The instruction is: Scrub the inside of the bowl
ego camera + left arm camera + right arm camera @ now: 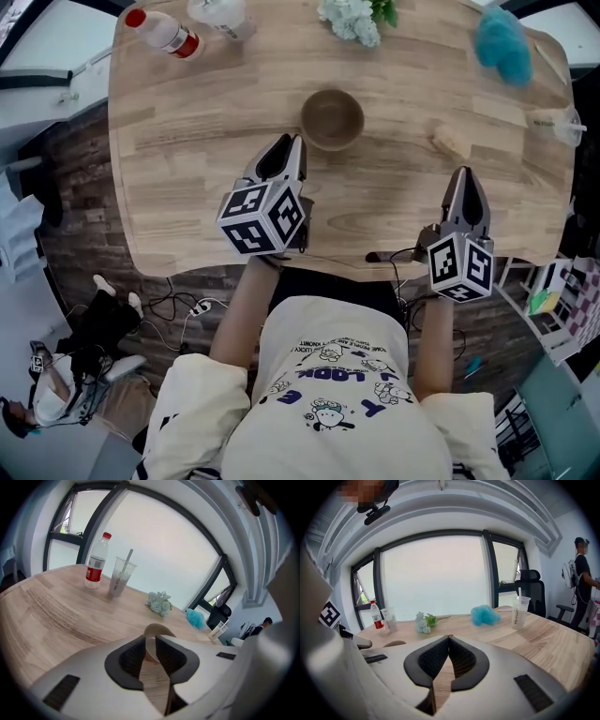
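Finding: the bowl (pixel 332 119) stands upright, mouth up, on the tabletop (pixel 187 131), just ahead of the left gripper (pixel 291 142) and slightly to the right of its tips. It is near them, but contact cannot be confirmed. In the left gripper view the fingers (pixel 127 660) stand released with a narrow gap. Nothing is between them, and the bowl rim shows beyond that gap, close ahead. The right gripper (pixel 466 174) is well apart from the bowl, which lies ahead and to the left of it. Its fingers (pixel 433 660) are clenched together and hold nothing. The left hand is therefore plainly the nearer to the bowl. The bowl is round, so it offers no long axis, and the rim nearest the left tips is the likely place to steady it. No scrubbing tool is in either hand. A blue puff (pixel 502 42), judged to be the scrubber, lies far ahead and to the right of the right fingers, near the far right edge of the tabletop. The wood around the bowl is bare on all sides. A bottle (pixel 169 33) and flowers (pixel 352 19) stand along the far edge, well apart from the bowl. The near edge lies behind both grippers. The task is judged not yet begun.
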A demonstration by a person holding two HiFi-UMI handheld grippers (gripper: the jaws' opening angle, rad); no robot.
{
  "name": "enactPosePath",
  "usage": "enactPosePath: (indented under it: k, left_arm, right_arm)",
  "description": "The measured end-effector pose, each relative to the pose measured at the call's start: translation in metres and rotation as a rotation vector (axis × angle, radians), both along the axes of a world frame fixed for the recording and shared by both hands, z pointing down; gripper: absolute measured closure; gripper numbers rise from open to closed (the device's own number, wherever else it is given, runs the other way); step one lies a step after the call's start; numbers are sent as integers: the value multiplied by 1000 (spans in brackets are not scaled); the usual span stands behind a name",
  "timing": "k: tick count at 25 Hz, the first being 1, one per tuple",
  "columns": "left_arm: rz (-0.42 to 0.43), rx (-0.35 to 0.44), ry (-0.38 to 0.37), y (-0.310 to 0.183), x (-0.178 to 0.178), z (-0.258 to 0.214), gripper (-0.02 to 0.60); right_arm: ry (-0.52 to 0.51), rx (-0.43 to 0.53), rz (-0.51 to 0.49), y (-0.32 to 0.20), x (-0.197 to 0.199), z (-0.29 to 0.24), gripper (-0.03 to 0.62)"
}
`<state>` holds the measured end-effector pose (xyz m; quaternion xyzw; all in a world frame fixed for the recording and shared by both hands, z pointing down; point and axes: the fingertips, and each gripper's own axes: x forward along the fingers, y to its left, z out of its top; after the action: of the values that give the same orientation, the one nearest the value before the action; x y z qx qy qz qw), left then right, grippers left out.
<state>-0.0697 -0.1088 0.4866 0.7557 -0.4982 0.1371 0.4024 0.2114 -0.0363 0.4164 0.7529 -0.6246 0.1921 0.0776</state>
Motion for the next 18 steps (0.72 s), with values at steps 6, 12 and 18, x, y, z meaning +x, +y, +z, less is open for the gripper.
enactPosePath:
  k: [6, 12, 18]
  left_arm:
    - [34, -90, 20, -10, 11, 22, 439]
    - [10, -132, -2, -17, 13, 39, 439]
    - [-15, -143, -15, -23, 16, 47, 439]
  right_arm:
    - [9, -16, 7, -4, -3, 6, 571]
    - [-9, -51, -5, -8, -3, 19, 571]
    - [-17, -62, -16, -10, 4, 22, 572]
